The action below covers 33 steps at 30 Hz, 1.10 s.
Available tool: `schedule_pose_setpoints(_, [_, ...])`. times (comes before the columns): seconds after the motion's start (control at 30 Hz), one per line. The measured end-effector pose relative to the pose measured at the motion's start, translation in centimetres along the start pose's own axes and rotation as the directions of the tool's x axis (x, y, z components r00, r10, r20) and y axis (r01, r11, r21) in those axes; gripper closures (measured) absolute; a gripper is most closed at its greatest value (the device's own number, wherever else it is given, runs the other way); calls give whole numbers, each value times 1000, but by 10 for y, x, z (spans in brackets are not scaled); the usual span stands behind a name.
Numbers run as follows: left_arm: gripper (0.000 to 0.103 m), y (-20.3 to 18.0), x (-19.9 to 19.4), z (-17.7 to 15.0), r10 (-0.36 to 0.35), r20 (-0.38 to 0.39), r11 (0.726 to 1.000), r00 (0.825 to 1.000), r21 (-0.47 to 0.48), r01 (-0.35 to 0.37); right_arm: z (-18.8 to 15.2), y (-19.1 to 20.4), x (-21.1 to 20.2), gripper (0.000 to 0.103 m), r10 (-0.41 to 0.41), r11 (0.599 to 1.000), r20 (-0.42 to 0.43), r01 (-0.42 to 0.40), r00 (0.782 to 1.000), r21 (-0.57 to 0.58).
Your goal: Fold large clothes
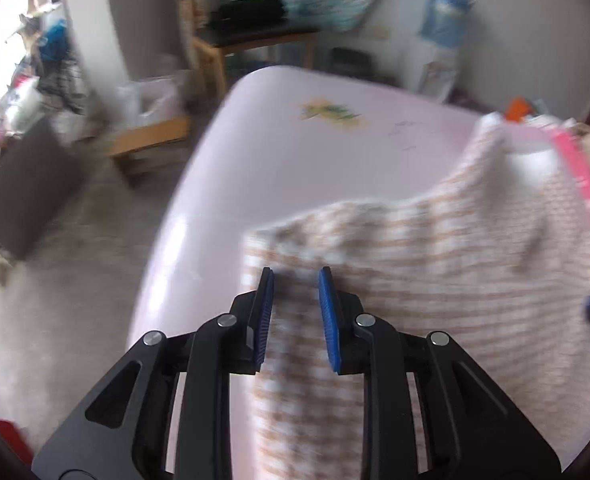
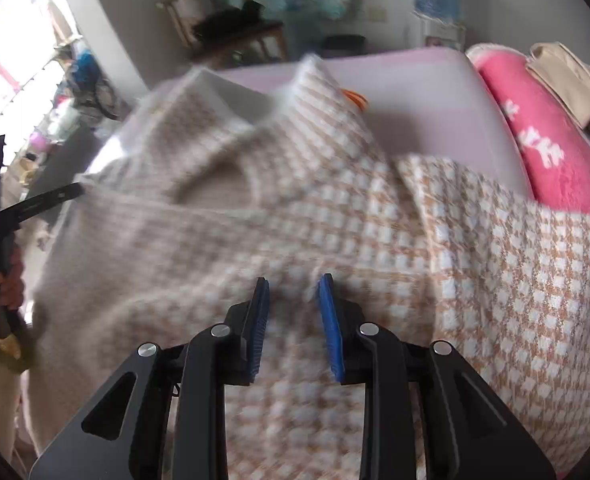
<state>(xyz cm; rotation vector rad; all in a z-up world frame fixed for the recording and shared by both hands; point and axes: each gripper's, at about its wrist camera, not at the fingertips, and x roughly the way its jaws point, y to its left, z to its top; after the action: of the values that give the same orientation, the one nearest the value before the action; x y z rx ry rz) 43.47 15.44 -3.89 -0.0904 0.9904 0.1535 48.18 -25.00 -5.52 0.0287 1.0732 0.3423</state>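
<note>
A knitted garment in beige and white checks point(image 1: 435, 260) lies spread on the pale pink surface point(image 1: 275, 160), its left edge near the surface's rim. My left gripper point(image 1: 297, 276) points down over that edge; its blue pads stand apart with the knit below them, and their inner faces are bare. In the right wrist view the same garment point(image 2: 335, 200) shows its collar and a folded flap. My right gripper point(image 2: 293, 284) hovers over its middle, pads apart, with a small pucker of cloth between the tips. Both views are blurred.
A pink towel with white letters point(image 2: 547, 152) and a beige garment point(image 2: 567, 76) lie at the right of the surface. A small orange object point(image 2: 355, 98) peeks from behind the collar. Left of the surface are floor, a dark box point(image 1: 27, 192) and wooden shelves point(image 1: 215, 52).
</note>
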Motion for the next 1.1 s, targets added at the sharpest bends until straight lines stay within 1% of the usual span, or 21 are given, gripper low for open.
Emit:
schedule_pose_setpoints(0.03, [77,5,2,-3,27,4,1000,1000,-8,-27,0,-5,-1,77,18,1000,0,-18,1000,17])
schedule_pose_setpoints(0.07, [75,11,0,-4,31,5,999,1000,-23,-31,0,-10,-5,77,18,999,-3,-18,1000,45])
schedule_pose_setpoints(0.13, [76,24,-11,-7,0,17,998,1000,-64,1,-2,-14,-14,77,-3,998,6,3,1000,67])
schedule_pose_setpoints(0.2, [76,28,-29,-10,-30,42,997,999,-71,33,-3,-9,-24,76,-7,999,23,5,1000,53])
schedule_pose_setpoints(0.27, [74,22,-51,-16,-74,73,996,995,-46,78,-6,9,-33,75,34,999,34,-33,999,-9])
schedule_pose_setpoints(0.33, [67,5,-69,-27,-126,72,992,989,2,126,-12,36,-37,71,61,994,49,-56,997,-94])
schedule_pose_setpoints(0.43, [59,-26,-80,-49,-181,36,982,983,59,179,-25,65,-27,61,38,983,38,-31,999,-180])
schedule_pose_setpoints(0.47, [56,-38,-79,-59,-191,18,979,981,79,189,-28,69,-19,61,22,982,19,-18,1000,-187])
schedule_pose_setpoints(0.5, [55,-49,-75,-68,-185,3,978,983,101,184,-31,71,-9,61,-8,982,-9,7,1000,-188])
schedule_pose_setpoints(0.57, [55,-66,-66,-86,-143,-13,978,990,150,143,-35,72,-5,59,-43,980,9,44,999,-192])
schedule_pose_setpoints(0.6, [55,-71,-63,-92,-124,-17,978,992,168,125,-35,74,-7,59,-63,981,-4,61,998,-183])
schedule_pose_setpoints(0.63, [55,-74,-62,-97,-118,-9,977,993,178,117,-34,76,-14,59,-70,985,-3,68,998,-161])
schedule_pose_setpoints(0.67, [54,-78,-66,-101,-116,8,975,993,189,113,-36,78,-23,59,-49,987,11,50,999,-155])
schedule_pose_setpoints(0.7, [47,-81,-69,-105,-119,24,974,993,199,112,-38,82,-31,59,-21,987,33,26,999,-159])
schedule_pose_setpoints(0.73, [42,-83,-70,-109,-122,30,973,992,202,114,-39,84,-35,57,-16,986,45,23,999,-163])
schedule_pose_setpoints(0.77, [37,-85,-69,-111,-123,28,972,992,205,115,-43,87,-35,56,-30,985,50,38,998,-169])
schedule_pose_setpoints(0.83, [33,-88,-62,-117,-94,31,972,995,220,85,-52,87,-20,55,-68,982,7,69,998,-175])
schedule_pose_setpoints(0.9, [23,-86,-61,-116,-68,60,976,996,213,54,-62,85,-16,54,-63,986,29,66,998,-153])
schedule_pose_setpoints(0.97, [21,-82,-60,-116,-73,55,979,996,193,61,-63,84,-23,54,-80,988,26,83,996,-129])
schedule_pose_setpoints(1.03, [18,-80,-59,-115,-74,50,982,996,179,64,-66,79,-37,54,-60,993,60,66,996,-96])
schedule_pose_setpoints(1.1, [14,-81,-57,-117,-62,58,982,996,181,50,-69,72,-42,53,-99,991,86,106,991,-81])
